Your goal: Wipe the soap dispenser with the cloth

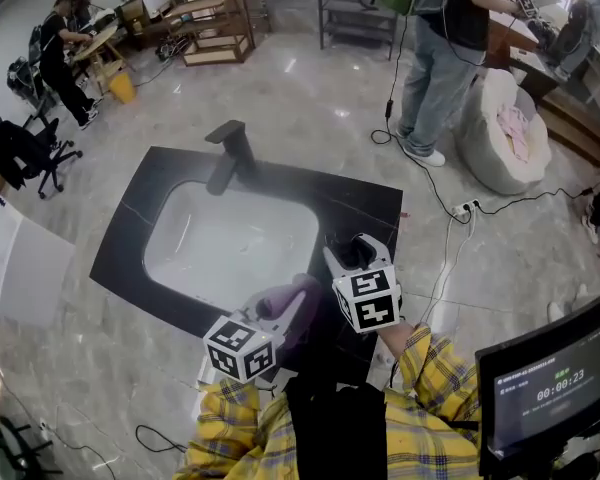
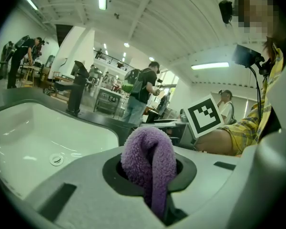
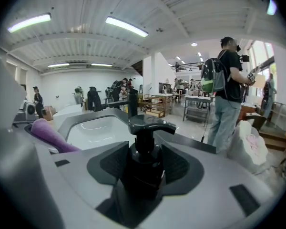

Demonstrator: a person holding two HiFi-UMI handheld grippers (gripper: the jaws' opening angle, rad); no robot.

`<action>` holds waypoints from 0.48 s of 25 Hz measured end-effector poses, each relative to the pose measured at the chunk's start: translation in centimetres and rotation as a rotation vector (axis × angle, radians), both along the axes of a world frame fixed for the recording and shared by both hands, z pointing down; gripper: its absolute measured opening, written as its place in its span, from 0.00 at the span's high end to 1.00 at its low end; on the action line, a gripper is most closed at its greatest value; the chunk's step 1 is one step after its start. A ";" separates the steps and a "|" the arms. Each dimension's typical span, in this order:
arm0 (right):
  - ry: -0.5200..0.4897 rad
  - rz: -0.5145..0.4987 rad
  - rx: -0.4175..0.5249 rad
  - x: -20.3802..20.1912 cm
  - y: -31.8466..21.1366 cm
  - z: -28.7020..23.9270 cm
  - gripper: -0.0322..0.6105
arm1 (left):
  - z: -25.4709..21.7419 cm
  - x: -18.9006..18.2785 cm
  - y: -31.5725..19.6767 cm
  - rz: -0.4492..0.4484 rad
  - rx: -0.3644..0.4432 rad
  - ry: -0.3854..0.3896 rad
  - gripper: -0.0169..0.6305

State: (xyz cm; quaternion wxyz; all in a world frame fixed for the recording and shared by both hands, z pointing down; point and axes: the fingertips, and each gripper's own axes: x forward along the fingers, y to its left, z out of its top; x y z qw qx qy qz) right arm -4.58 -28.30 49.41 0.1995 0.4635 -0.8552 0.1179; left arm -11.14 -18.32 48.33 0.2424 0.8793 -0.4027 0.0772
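Note:
My right gripper [image 1: 352, 260] is shut on a black pump soap dispenser [image 1: 358, 249] and holds it over the near right corner of the black counter [image 1: 130, 230]. The right gripper view shows the dispenser [image 3: 145, 144] upright between the jaws of my right gripper [image 3: 144, 170], pump head on top. My left gripper [image 1: 283, 310] is shut on a purple fluffy cloth [image 1: 291, 296], just left of the dispenser. In the left gripper view the cloth [image 2: 150, 157] bulges up out of my left gripper [image 2: 155, 178]. The cloth [image 3: 50, 135] also shows at the left of the right gripper view, apart from the dispenser.
A white sink basin [image 1: 230, 243] with a black faucet [image 1: 230, 153] is set into the counter. A person [image 1: 445, 48] stands behind it beside a white beanbag [image 1: 505, 133], with cables on the floor. A monitor [image 1: 550, 388] is at my right.

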 end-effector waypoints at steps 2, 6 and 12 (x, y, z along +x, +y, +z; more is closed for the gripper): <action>-0.005 0.059 0.014 0.1 -0.1 0.0 0.63 | 0.0 -0.3 -0.2 -0.015 0.004 0.000 0.91; -0.028 0.158 0.033 0.3 -0.2 -0.3 0.63 | -0.3 -0.6 -0.5 -0.032 0.013 -0.017 0.91; -0.084 0.239 0.031 0.2 -0.5 -0.6 0.63 | -0.9 -0.9 -1.3 -0.056 0.037 -0.038 0.91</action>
